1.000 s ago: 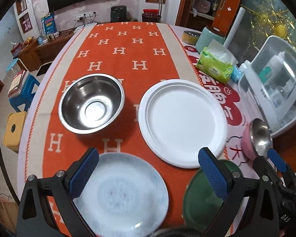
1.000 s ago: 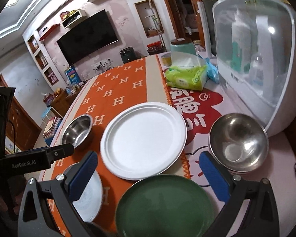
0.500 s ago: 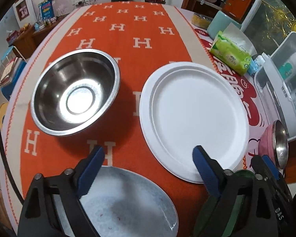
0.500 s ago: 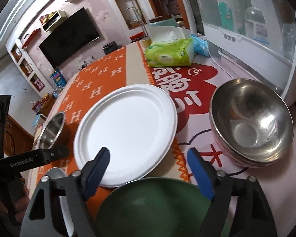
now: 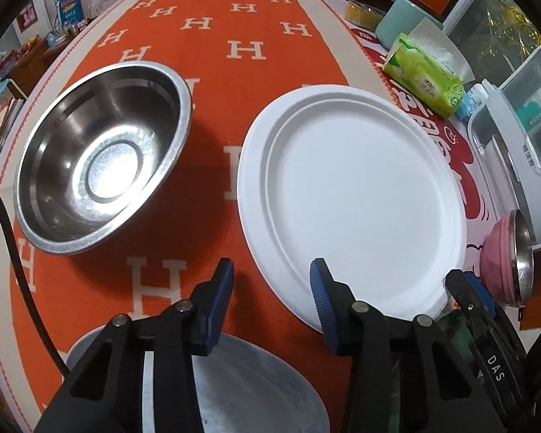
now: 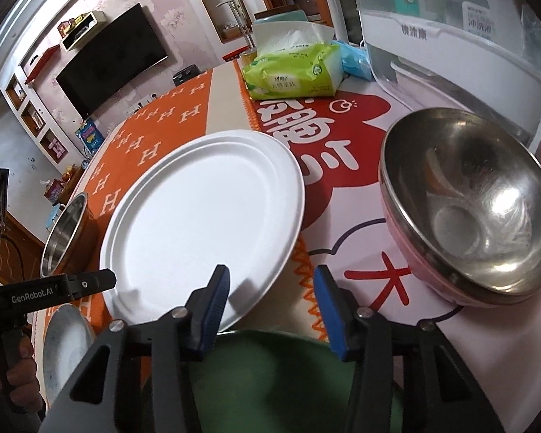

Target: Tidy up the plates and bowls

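Both pairs of blue-padded fingers stand apart with nothing between them. Your left gripper [image 5: 270,292] hangs low over the near part of the orange cloth [image 5: 212,50], angled forward and down, its left finger [image 5: 220,299] above bare cloth and its right finger [image 5: 322,303] over the near-left rim of the white plate [image 5: 353,195]. Far left in that view, the steel bowl [image 5: 101,184] sits upright on the cloth, just beside the white plate and not touching it. Beneath the left gripper's frame lies the pale grey plate [image 5: 252,386], partly hidden by the black arms. Your right gripper [image 6: 272,299] is tilted down toward the table, its left finger [image 6: 214,306] above the near rim of the white plate [image 6: 205,223], whether touching I cannot tell, its right finger [image 6: 330,310] over the zigzag edge of the cloth. Directly below it the green plate [image 6: 270,379] fills the near foreground, its far rim tucked close to the white plate. To the right, a pink bowl [image 6: 469,216] with a steel lining rests on the red-and-white mat [image 6: 328,137], well clear of the fingers. Behind stand a green tissue pack [image 6: 292,72] and a white cabinet [image 6: 451,43].
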Demonstrator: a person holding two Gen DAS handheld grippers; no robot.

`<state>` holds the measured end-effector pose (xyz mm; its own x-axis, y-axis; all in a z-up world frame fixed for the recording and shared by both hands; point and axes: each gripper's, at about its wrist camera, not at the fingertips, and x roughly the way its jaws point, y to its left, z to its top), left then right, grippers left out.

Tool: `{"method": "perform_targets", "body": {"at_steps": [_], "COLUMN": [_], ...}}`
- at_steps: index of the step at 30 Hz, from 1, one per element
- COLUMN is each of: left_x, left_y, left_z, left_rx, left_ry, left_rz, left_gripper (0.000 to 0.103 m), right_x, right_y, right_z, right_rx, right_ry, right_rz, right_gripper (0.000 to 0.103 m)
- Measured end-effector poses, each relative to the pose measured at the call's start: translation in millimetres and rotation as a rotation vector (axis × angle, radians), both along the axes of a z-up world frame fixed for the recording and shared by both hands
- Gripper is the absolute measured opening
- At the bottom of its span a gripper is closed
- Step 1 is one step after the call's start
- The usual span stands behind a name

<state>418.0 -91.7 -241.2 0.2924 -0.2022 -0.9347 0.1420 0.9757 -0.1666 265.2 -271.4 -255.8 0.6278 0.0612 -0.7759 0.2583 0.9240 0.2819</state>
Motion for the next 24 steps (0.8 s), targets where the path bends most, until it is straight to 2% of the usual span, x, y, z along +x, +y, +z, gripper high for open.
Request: {"method": "perform_targets", "body": {"at_steps": [7,10,24], "left_x": [4,5,6], "left_y": [0,-3,-9], "left_z": [-7,-9,-9], "left_rx": [-0.024,-0.036,-0.009], "left_ry": [0.009,0.009,-0.020], "left_rz": [0.010,0.008,-0.020], "left_gripper": [0.038,0.035,0.031], "right_x": [5,6,9], "right_y": [0,1,1], "right_z": [-4,-6,-7], "right_rx": [0.034,0.058,0.073], "right_ry": [-0.005,-0.008,-0.016], "right_rz": [0.016,0.030,0.046], "right_gripper": [0.040,0.035,0.030]}}
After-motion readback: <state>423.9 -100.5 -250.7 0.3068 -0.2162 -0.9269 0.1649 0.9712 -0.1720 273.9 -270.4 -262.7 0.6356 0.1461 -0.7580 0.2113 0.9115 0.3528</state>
